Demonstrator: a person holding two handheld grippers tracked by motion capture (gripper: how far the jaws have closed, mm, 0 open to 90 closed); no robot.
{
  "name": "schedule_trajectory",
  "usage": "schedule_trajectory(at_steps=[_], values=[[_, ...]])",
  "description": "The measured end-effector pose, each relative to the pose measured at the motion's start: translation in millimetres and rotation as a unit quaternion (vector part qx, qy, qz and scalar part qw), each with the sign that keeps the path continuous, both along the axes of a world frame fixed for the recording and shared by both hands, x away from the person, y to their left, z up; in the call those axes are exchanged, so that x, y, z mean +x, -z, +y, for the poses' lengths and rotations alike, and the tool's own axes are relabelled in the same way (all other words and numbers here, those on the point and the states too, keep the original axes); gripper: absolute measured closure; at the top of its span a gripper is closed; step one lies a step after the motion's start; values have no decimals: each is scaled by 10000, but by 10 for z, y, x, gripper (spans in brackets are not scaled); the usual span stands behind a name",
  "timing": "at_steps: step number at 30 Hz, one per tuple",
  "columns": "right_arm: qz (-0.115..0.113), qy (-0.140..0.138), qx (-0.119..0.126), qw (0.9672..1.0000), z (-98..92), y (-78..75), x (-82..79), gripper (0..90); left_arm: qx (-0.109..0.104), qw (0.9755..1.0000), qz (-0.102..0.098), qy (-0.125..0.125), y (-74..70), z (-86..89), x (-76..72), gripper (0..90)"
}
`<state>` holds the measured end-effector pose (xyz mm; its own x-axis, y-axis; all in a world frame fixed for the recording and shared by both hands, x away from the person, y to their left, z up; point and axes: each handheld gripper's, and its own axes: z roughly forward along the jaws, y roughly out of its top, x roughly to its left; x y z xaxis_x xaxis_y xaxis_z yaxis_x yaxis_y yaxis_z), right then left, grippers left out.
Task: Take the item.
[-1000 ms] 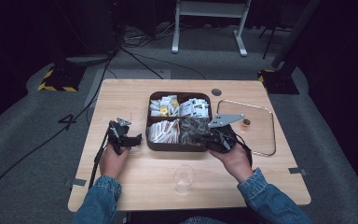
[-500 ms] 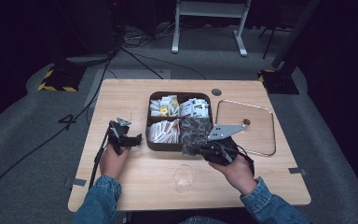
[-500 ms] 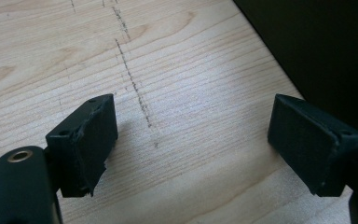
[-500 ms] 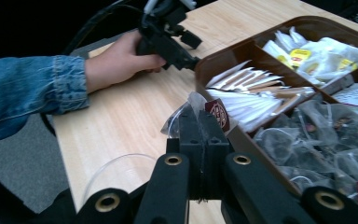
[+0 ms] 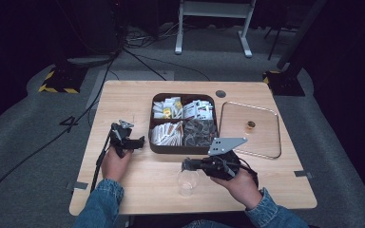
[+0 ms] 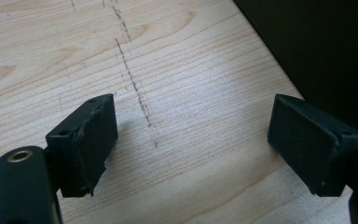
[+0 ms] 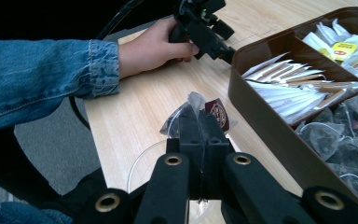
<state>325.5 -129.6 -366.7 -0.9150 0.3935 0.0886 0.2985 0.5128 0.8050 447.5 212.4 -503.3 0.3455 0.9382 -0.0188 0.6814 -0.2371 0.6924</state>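
Note:
My right gripper (image 5: 186,165) (image 7: 199,114) is shut on a mesh tea bag (image 7: 190,103) with a dark red tag (image 7: 218,113). It holds the bag just above the rim of a clear glass cup (image 5: 187,183) (image 7: 137,163) near the table's front edge. A brown four-part box (image 5: 183,148) (image 7: 265,122) of tea bags and paper sachets stands behind the cup. Left of the box my left gripper (image 5: 140,141) (image 6: 191,140) rests low over the bare wood, jaws wide open with nothing between them. It also appears far off in the right gripper view (image 7: 226,52).
A clear shallow tray (image 5: 264,140) lies right of the box with a small round object (image 5: 251,125) on it. A cable (image 5: 100,159) trails from the left gripper off the table's left side. A denim sleeve (image 7: 42,74) reaches across the right gripper view.
My right gripper has moved from the box's front right compartment toward the table's near edge and left, carrying the tea bag over the glass. The left gripper has stayed put.

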Motion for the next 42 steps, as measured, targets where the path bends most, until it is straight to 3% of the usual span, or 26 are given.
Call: schedule_trajectory(at_steps=[8, 26, 31, 35, 42], values=[[141, -185, -125, 9997, 39, 80, -81, 896, 4, 10000, 0, 14, 0, 2, 1, 163], [386, -195, -482, 9979, 62, 271, -71, 892, 9, 10000, 9, 13, -2, 2, 1, 163], [542, -176, -369, 9977, 65, 305, -44, 720, 0, 10000, 0, 0, 0, 0, 0, 163], [460, -74, -283, 9985, 51, 269, -24, 630, 4, 10000, 8, 20, -2, 3, 1, 163], [525, 158, -204, 9983, -12, 258, 84, 579, 5, 10000, 10, 16, -2, 2, 4, 163]])
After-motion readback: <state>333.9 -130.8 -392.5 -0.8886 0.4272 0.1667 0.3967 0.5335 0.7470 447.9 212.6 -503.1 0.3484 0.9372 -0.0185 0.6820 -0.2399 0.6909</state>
